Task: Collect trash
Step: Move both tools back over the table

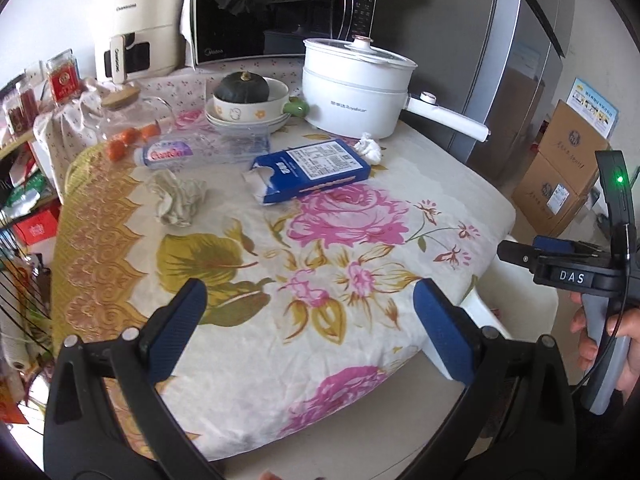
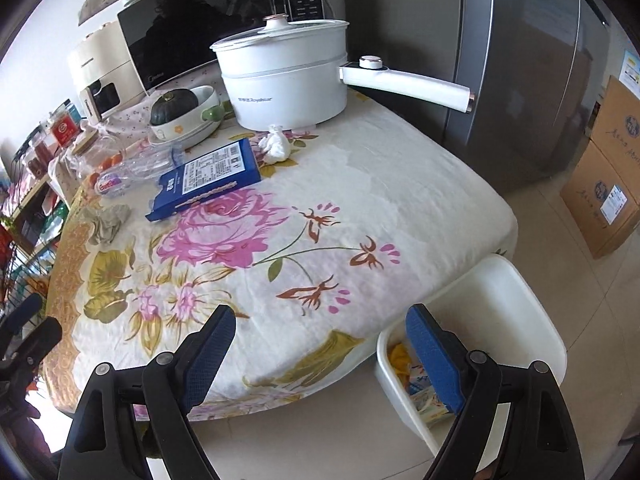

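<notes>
On the floral tablecloth lie a torn blue carton (image 1: 310, 170) (image 2: 208, 176), a crumpled white tissue (image 1: 370, 148) (image 2: 276, 145), a crumpled grey-green wad (image 1: 176, 196) (image 2: 109, 219) and an empty clear plastic bottle (image 1: 192, 151) (image 2: 128, 174). A white bin (image 2: 516, 304) stands on the floor at the table's near right corner, with some wrappers inside. My left gripper (image 1: 310, 332) is open and empty over the table's near edge. My right gripper (image 2: 320, 354) is open and empty, its right finger above the bin; it also shows in the left wrist view (image 1: 560, 260).
A white electric pot (image 1: 356, 88) (image 2: 286, 76) with a long handle, a bowl holding a dark squash (image 1: 244, 98) (image 2: 184, 114), a microwave (image 1: 280, 8) and a cream appliance (image 1: 140, 24) stand at the back. A grey fridge (image 2: 520, 60) and cardboard boxes (image 2: 608, 168) are to the right. Cluttered shelves (image 1: 24, 152) are to the left.
</notes>
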